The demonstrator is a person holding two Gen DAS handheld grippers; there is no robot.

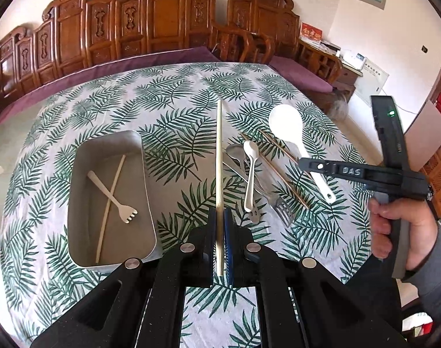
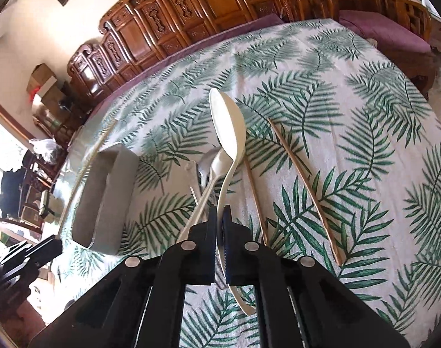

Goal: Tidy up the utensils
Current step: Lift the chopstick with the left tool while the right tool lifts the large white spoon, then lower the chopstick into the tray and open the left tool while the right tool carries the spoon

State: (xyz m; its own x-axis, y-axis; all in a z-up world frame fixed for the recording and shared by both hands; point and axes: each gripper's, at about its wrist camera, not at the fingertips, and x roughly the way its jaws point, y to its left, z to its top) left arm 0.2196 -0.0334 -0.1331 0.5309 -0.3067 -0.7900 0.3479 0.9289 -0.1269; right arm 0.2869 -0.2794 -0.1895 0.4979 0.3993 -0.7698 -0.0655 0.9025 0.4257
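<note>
My left gripper (image 1: 219,217) is shut on a pale chopstick (image 1: 219,159) that sticks straight up the left wrist view, lifted over the cloth. To its left, a metal tray (image 1: 84,211) holds a pale fork (image 1: 113,195) and another pale chopstick (image 1: 111,203), which cross each other. My right gripper (image 2: 220,220) is shut on the handle of a large white spoon (image 2: 229,127) and holds it above the table. Under it lie a small white spoon (image 2: 217,168), a metal spoon (image 2: 205,161) and two copper chopsticks (image 2: 304,185). A metal fork (image 1: 282,210) lies in the same pile.
A round table with a leaf-print cloth (image 1: 176,92) carries everything. Carved wooden chairs (image 1: 150,20) with purple cushions ring its far side. A person's hand (image 1: 394,232) grips the right gripper's handle at the right edge. The tray's outer wall (image 2: 110,197) shows left of the right gripper.
</note>
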